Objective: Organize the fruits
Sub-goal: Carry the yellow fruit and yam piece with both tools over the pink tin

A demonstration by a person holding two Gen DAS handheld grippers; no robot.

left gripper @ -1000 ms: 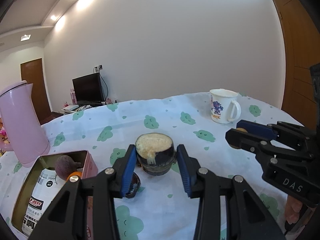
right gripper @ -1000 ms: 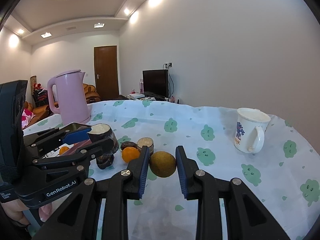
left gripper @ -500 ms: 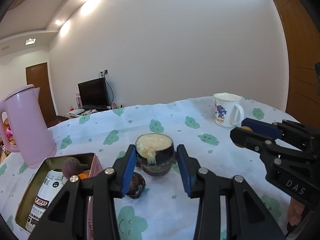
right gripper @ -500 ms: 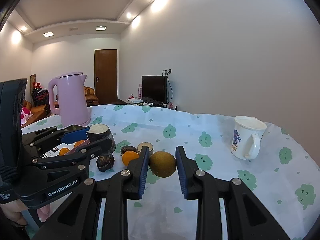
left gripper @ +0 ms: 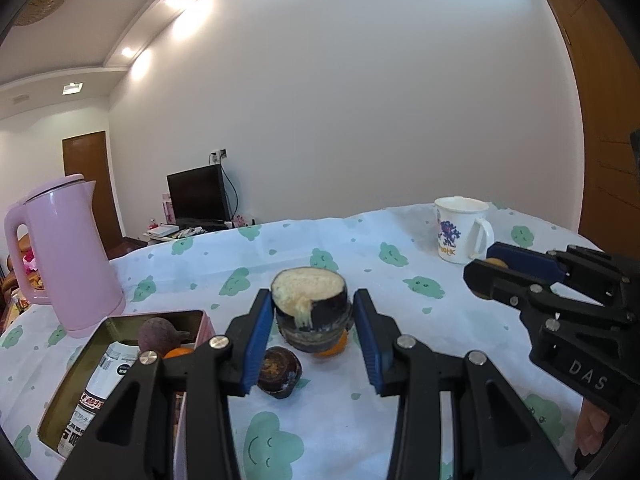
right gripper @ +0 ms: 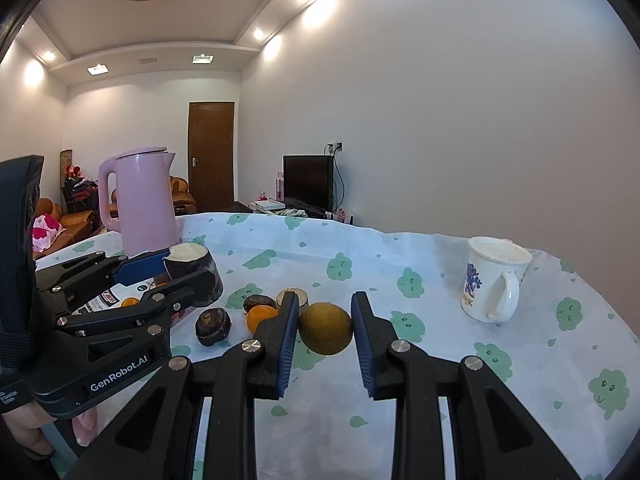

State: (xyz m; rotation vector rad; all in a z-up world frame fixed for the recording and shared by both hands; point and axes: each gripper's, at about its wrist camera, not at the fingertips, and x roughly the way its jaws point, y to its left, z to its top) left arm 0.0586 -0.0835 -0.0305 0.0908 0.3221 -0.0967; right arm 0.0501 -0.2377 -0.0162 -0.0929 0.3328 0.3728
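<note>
My left gripper (left gripper: 313, 320) is shut on a dark cut fruit piece with pale flesh (left gripper: 310, 307), held above the table; the piece also shows in the right wrist view (right gripper: 192, 270). My right gripper (right gripper: 325, 330) is shut on a round brownish-green fruit (right gripper: 326, 328), lifted off the table. On the cloth lie a dark round fruit (left gripper: 279, 372), a small orange (right gripper: 260, 317), another dark fruit (right gripper: 258, 303) and a cut slice (right gripper: 294, 296). A pink tin (left gripper: 102, 332) at the left holds a purple fruit (left gripper: 158, 334), an orange piece and a can.
A pink kettle (left gripper: 64, 256) stands behind the tin at the left. A white printed mug (left gripper: 460, 230) stands at the far right of the table (right gripper: 460, 380), which has a white cloth with green cloud prints. A TV and a door are beyond.
Both grippers have risen with their fruits; the table and the objects on it sit lower in both views. The grips are unchanged.
</note>
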